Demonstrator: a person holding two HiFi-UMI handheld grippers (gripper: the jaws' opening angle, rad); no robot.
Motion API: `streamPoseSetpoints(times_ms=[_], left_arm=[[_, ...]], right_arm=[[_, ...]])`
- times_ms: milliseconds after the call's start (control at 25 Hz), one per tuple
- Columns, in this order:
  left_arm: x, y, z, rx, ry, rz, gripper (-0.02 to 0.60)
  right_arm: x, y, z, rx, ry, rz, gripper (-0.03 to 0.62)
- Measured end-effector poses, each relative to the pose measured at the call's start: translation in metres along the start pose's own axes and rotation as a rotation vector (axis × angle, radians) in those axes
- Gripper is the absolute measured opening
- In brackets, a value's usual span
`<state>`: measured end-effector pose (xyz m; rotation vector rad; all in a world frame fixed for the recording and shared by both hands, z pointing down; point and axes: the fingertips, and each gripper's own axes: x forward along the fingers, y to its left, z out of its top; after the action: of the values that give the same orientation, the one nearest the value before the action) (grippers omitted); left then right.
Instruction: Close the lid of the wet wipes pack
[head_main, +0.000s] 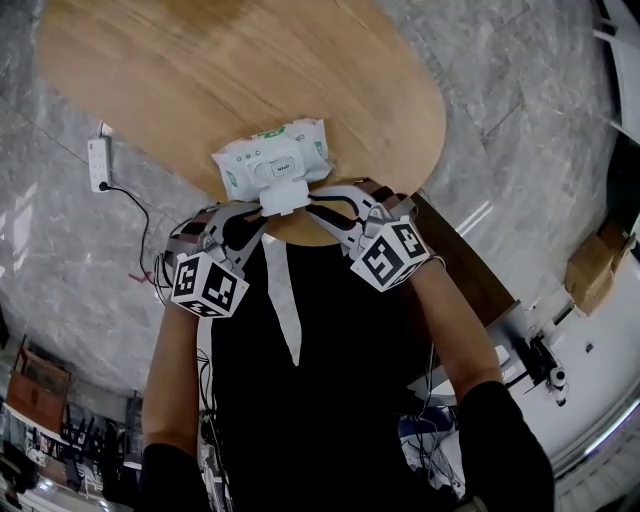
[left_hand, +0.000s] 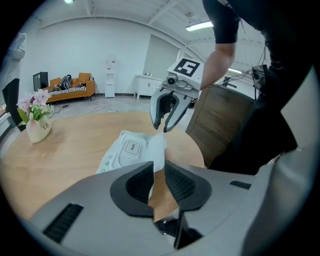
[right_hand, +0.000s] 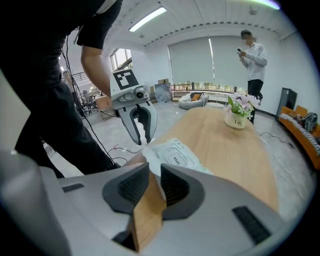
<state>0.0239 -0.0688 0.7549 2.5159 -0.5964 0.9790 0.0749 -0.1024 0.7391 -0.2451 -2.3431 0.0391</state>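
Entry, one moment at my bench.

1. Wet wipes pack (head_main: 270, 160): white with green print, lying flat at the near rim of the oval wooden bench (head_main: 180, 70). The "OPEN" label faces up.
2. Lid (head_main: 285, 197): open, a white flap reaching out past the bench edge toward me.
3. My left gripper (head_main: 260, 213): fingers (left_hand: 139, 182) a narrow slit apart, holding nothing. Only bench wood shows through the gap. The tips are just beside the flap's left side, and I cannot tell whether they touch it.
4. My right gripper (head_main: 312, 207): fingers (right_hand: 132, 187) likewise slightly parted and holding nothing, with their tips just beside the flap's right side. The two grippers face each other across the flap.
5. Vase of flowers (right_hand: 236, 117): upright, far down the bench, well apart from the pack.
6. Power strip (head_main: 98, 163): on the grey floor (head_main: 60, 250) beside the bench, cord trailing.
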Motion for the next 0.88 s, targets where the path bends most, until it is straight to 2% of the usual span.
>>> streamPoseSetpoints(times_ms=[640, 880], left_arm=[[-0.005, 0.008, 0.008, -0.010, -0.042, 0.026, 0.037], [-0.011, 0.021, 0.012, -0.094, -0.094, 0.063, 0.032]], right_arm=[[0.003, -0.006, 0.003, 0.004, -0.015, -0.012, 0.040], [0.004, -0.019, 0.007, 0.038, -0.031, -0.030, 0.034]])
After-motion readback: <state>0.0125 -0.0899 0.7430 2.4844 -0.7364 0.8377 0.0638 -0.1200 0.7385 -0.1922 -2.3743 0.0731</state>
